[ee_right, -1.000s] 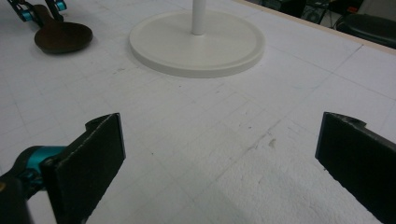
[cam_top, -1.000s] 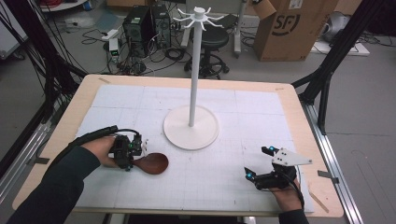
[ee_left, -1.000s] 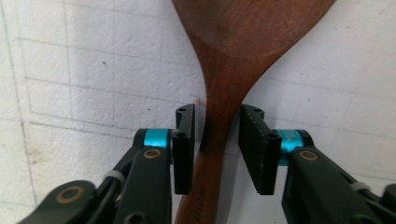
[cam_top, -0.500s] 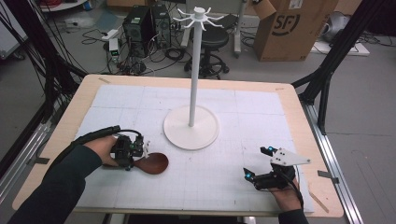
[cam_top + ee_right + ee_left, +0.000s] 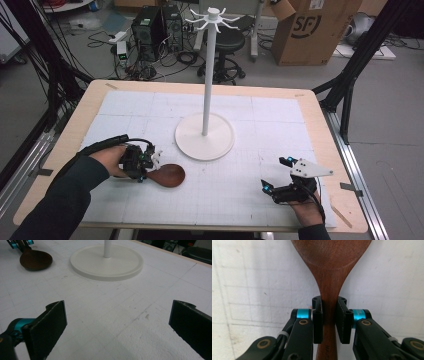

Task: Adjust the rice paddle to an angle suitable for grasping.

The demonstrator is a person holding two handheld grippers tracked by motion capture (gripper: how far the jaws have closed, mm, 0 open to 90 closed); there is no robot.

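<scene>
A dark brown wooden spoon [image 5: 167, 175] is seen lying flat on the white gridded mat of the table [image 5: 320, 115], at the near left, just left of and nearer than the round base of the white stand [image 5: 204, 136]. Its bowl is broad, rounded and smooth, with a reddish grain, and it narrows through a curved neck into a slim flat handle. In the left gripper view the spoon [image 5: 329, 277] is cut off at the top edge, so the full bowl is not shown, and the handle's end is lost below the frame; some small lettering low on the handle cannot be read. In the high view the handle is hidden under the left gripper [image 5: 145, 166] and the hand behind it. In the right gripper view the spoon [image 5: 36, 259] is seen at the far left, small, with its handle cut off at the frame's edge.

The jaws of the left gripper [image 5: 329, 315] have just been closing and are now set narrowly, with both pads pressed against the sides of the spoon's neck. The jaws of the right gripper [image 5: 277, 175], at the near right of the table, are held wide apart in its own view [image 5: 117, 325], with nothing but bare mat between them.
</scene>
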